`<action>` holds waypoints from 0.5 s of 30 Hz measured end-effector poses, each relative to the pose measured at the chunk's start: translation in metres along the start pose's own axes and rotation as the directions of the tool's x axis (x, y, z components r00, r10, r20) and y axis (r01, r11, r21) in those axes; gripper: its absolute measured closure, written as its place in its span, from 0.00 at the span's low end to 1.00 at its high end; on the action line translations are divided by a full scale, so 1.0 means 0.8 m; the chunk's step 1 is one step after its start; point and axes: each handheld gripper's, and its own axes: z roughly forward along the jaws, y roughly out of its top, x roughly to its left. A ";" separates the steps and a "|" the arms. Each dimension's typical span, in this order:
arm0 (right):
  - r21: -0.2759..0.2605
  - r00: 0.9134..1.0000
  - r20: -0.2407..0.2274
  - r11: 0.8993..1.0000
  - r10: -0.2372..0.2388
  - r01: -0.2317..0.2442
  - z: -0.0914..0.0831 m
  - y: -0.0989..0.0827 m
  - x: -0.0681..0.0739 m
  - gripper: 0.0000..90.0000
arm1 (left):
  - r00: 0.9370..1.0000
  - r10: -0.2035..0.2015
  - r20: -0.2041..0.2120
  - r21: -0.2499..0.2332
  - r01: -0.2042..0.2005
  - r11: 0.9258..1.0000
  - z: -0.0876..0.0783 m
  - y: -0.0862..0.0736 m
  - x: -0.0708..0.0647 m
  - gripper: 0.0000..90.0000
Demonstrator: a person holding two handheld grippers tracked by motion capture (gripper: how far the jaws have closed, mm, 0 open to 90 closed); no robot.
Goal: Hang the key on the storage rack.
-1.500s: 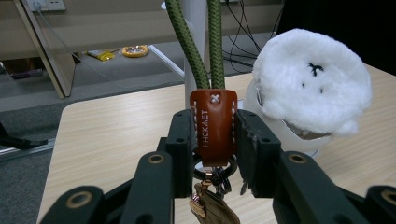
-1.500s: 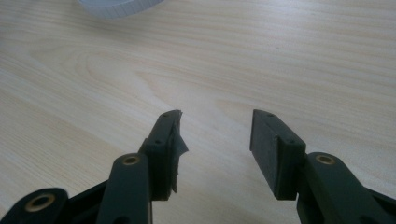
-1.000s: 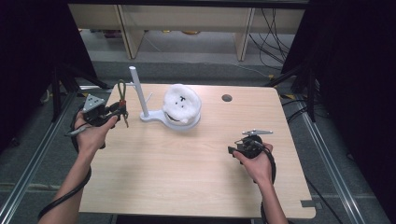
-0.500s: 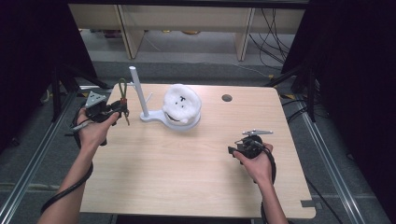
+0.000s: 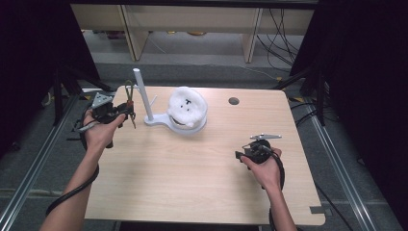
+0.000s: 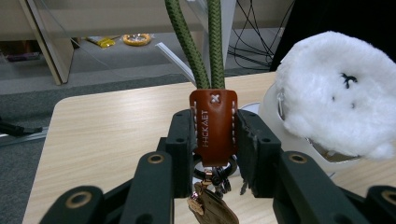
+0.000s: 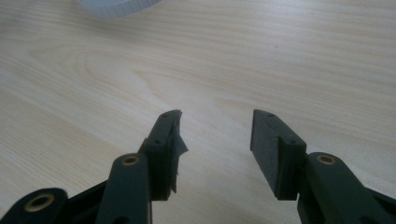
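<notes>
Little has shifted since a second ago: the left gripper (image 5: 126, 111) has edged only slightly, toward 12 o'clock in the high view, and it stays clamped on the brown leather tab (image 6: 213, 127) of the keychain (image 5: 129, 98). In the left gripper view the two black pads press the tab from either side, the green cord loop (image 6: 201, 42) rises straight up from it toward 12 o'clock, and metal rings with a small tag (image 6: 211, 205) hang below at 6 o'clock. Just beyond the keychain, at about 2 o'clock from that gripper in the high view, stands the white post (image 5: 143, 96) of a white stand (image 5: 166, 122), with a fluffy white toy (image 5: 187, 106) sitting on its ring base.

Across the table (image 5: 192, 183), at roughly 4 o'clock from the stand and well apart from it, the right gripper (image 7: 214, 156) has kept its place, jaws spread with nothing between them, only bare wood beneath in the right gripper view.
</notes>
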 end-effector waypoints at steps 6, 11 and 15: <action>0.002 1.000 0.006 1.000 0.000 0.000 0.000 0.000 0.000 0.60 | 1.000 -0.002 0.003 0.014 0.002 1.000 0.007 -0.001 -0.002 0.75; 0.020 1.000 0.014 1.000 0.024 -0.024 -0.002 0.000 0.003 0.60 | 1.000 -0.005 0.003 0.023 0.005 1.000 0.012 -0.002 -0.003 0.75; 0.015 1.000 0.000 1.000 0.019 -0.019 -0.001 -0.001 0.001 0.59 | 1.000 -0.005 0.004 0.028 0.005 1.000 0.015 -0.003 -0.003 0.75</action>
